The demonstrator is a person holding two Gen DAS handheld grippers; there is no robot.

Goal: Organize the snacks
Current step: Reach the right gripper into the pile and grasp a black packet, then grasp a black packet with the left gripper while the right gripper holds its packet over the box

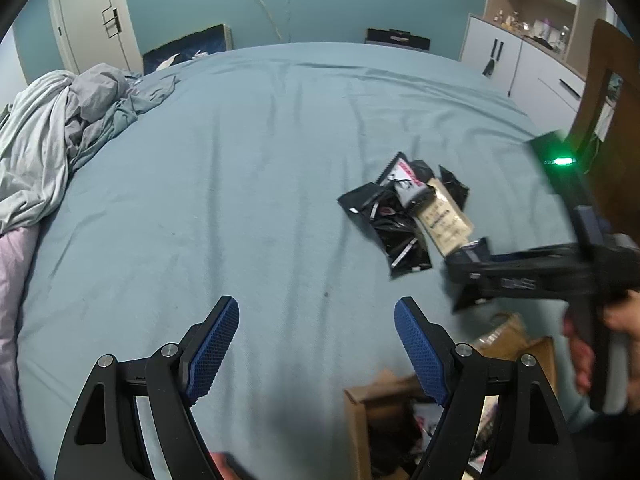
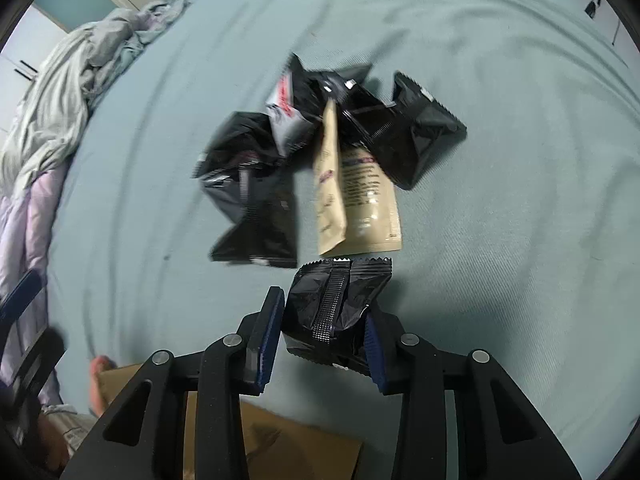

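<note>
Facing right wrist only: clamped black packet [image 2: 334, 312]

The left gripper [image 1: 316, 344] hangs with jaws spread wide and empty, while the right gripper [image 2: 324, 344] pinches a black packet [image 2: 336, 308].

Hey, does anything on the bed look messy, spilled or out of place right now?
Yes. The snack packets lie in a jumbled, overlapping heap on the bed sheet instead of in the cardboard box. The right gripper grips one black packet. A crumpled blanket is bunched at the bed's edge.
</note>
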